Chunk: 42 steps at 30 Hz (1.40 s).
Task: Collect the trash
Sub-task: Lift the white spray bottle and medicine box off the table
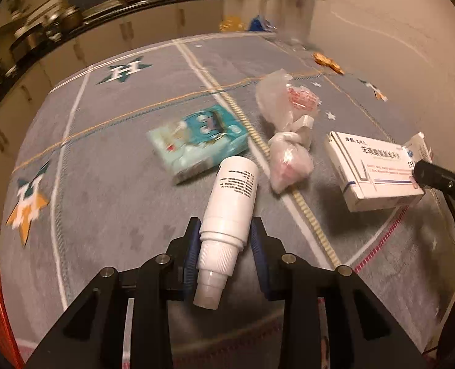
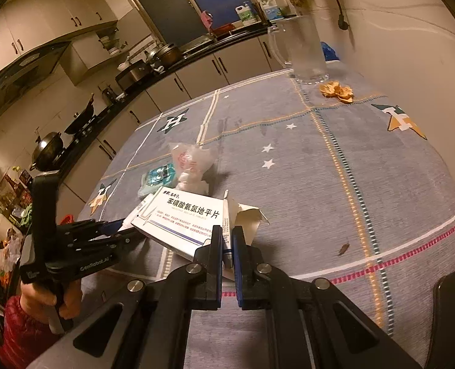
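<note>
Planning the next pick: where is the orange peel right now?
The orange peel lies at the table's far right, just in front of the clear pitcher, near the wall.

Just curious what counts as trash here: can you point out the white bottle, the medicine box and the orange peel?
white bottle (image 1: 235,184): left wrist view, labelled body.
medicine box (image 2: 187,215): right wrist view, printed top.
orange peel (image 2: 336,90): right wrist view, middle.

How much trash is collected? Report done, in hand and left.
Done: nothing visibly binned. In hand: left gripper clamps the white plastic bottle; right gripper pinches the white cardboard medicine box. Left on the grey tablecloth: teal tissue pack, knotted clear plastic bag, orange peel scraps.
</note>
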Each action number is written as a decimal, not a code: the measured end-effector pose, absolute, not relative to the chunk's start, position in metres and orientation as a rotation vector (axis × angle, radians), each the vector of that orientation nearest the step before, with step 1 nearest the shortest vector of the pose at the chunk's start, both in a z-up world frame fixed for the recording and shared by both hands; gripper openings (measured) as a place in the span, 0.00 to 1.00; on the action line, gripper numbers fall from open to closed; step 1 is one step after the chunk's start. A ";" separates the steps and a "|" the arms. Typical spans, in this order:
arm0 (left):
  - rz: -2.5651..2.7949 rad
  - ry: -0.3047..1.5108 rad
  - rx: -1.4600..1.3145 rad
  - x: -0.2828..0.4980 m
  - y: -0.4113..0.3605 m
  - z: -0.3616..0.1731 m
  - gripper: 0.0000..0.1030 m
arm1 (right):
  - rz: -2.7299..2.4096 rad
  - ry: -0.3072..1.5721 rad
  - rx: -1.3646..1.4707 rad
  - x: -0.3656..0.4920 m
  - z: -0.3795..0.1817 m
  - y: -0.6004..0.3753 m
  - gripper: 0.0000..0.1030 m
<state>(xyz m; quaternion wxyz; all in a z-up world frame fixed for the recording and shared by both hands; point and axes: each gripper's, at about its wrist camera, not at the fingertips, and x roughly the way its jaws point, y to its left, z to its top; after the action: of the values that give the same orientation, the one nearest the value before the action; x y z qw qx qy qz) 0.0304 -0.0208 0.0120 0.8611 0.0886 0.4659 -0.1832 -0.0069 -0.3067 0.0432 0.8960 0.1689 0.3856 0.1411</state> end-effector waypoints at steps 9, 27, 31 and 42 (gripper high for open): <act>-0.171 0.803 0.124 -0.022 0.027 0.035 0.30 | 0.309 0.785 0.242 -0.012 0.045 -0.267 0.07; -0.122 0.761 0.015 -0.051 0.076 0.035 0.31 | 0.372 0.781 0.062 -0.023 0.052 -0.190 0.07; -0.110 0.753 0.005 -0.054 0.084 0.035 0.31 | 0.378 0.779 0.038 -0.024 0.055 -0.179 0.07; -0.094 0.745 -0.014 -0.058 0.097 0.036 0.30 | 0.394 0.779 0.008 -0.025 0.057 -0.162 0.07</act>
<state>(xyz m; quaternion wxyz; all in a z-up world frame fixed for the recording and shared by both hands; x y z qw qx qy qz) -0.0578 0.0968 0.0363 0.9303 -0.0069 0.3637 -0.0460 -0.0252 -0.1617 0.0571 0.9062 0.0037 0.3772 0.1910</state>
